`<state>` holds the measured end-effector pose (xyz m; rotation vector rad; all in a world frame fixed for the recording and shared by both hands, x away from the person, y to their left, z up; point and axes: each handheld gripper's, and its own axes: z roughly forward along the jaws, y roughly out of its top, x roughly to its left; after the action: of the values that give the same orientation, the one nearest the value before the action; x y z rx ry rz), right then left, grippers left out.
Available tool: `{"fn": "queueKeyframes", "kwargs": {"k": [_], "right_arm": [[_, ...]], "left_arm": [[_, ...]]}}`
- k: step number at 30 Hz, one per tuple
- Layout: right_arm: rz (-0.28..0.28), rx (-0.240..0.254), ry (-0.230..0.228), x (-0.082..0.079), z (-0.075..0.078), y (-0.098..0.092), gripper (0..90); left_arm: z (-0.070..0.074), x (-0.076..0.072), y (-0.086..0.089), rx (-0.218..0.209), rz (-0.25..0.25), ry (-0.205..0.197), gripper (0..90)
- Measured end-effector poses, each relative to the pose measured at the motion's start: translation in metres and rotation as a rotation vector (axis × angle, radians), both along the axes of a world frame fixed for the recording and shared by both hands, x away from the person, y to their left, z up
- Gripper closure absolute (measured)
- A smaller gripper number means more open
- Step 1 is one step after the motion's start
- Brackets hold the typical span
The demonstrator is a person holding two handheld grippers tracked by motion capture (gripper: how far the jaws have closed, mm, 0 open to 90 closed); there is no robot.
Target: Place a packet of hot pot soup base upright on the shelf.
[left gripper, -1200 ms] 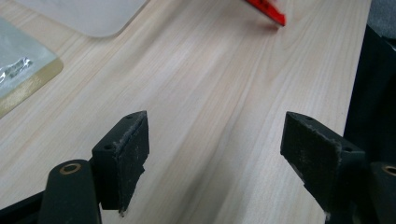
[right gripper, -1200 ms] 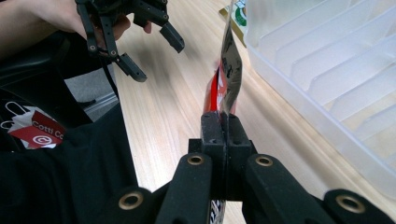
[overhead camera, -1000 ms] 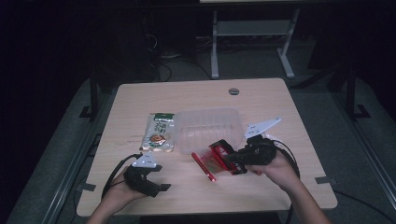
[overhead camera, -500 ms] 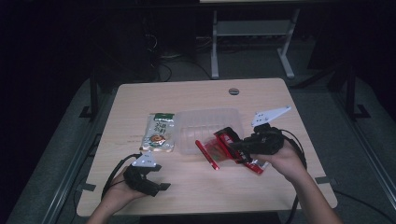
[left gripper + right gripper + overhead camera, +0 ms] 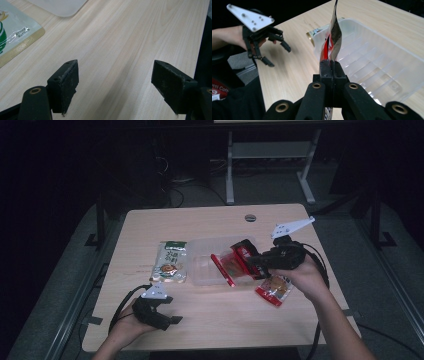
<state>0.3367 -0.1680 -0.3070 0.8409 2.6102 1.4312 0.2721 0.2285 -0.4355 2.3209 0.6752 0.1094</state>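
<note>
While clamped on red packet (image 5: 233, 265), right hand-held gripper (image 5: 255, 262) above clear tray (image 5: 200, 270), left hand-held gripper (image 5: 167, 317) wide, empty.

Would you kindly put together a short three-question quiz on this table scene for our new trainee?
1. True or false: the right gripper is shut on the red packet.
2. Over what does the red packet hang? A) clear plastic tray B) floor C) green-and-white packet
3. How do the left gripper jaws stand?

Key
1. True.
2. A.
3. Open, with only bare table between them.
</note>
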Motion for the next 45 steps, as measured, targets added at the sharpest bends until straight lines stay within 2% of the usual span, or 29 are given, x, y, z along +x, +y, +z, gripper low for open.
{"fn": "queueKeyframes", "kwargs": {"k": [9, 15, 19, 29, 34, 38, 40, 43, 45], "right_arm": [[-0.052, -0.005, -0.016, 0.017, 0.007, 0.000, 89.9], [-0.089, -0.016, -0.011, 0.028, 0.008, 0.000, 89.9], [-0.116, -0.041, 0.003, 0.036, 0.004, 0.001, 89.9], [-0.172, -0.070, 0.021, 0.044, -0.004, -0.002, 89.8], [-0.186, -0.064, 0.034, 0.048, -0.008, -0.003, 89.8], [-0.195, -0.082, 0.035, 0.049, -0.011, 0.000, 89.8], [-0.200, -0.089, 0.035, 0.048, -0.012, 0.001, 89.8], [-0.211, -0.099, 0.038, 0.048, -0.014, 0.003, 89.7], [-0.220, -0.105, 0.043, 0.048, -0.015, 0.004, 89.7]], "left_arm": [[0.000, 0.001, 0.000, 0.008, -0.010, -0.002, 21.8], [0.000, 0.001, 0.000, 0.010, -0.013, -0.001, 21.8], [0.000, 0.001, 0.000, 0.012, -0.015, -0.001, 21.9], [0.000, 0.001, 0.001, 0.015, -0.015, -0.001, 21.9], [0.000, 0.001, 0.001, 0.015, -0.013, 0.001, 21.9], [-0.001, 0.002, 0.001, 0.018, -0.017, 0.007, 21.9], [-0.001, 0.001, 0.000, 0.007, -0.005, 0.016, 21.9], [-0.001, 0.001, 0.000, 0.023, -0.022, 0.009, 21.9], [-0.001, 0.000, -0.001, 0.008, -0.013, 0.012, 21.9]]}}
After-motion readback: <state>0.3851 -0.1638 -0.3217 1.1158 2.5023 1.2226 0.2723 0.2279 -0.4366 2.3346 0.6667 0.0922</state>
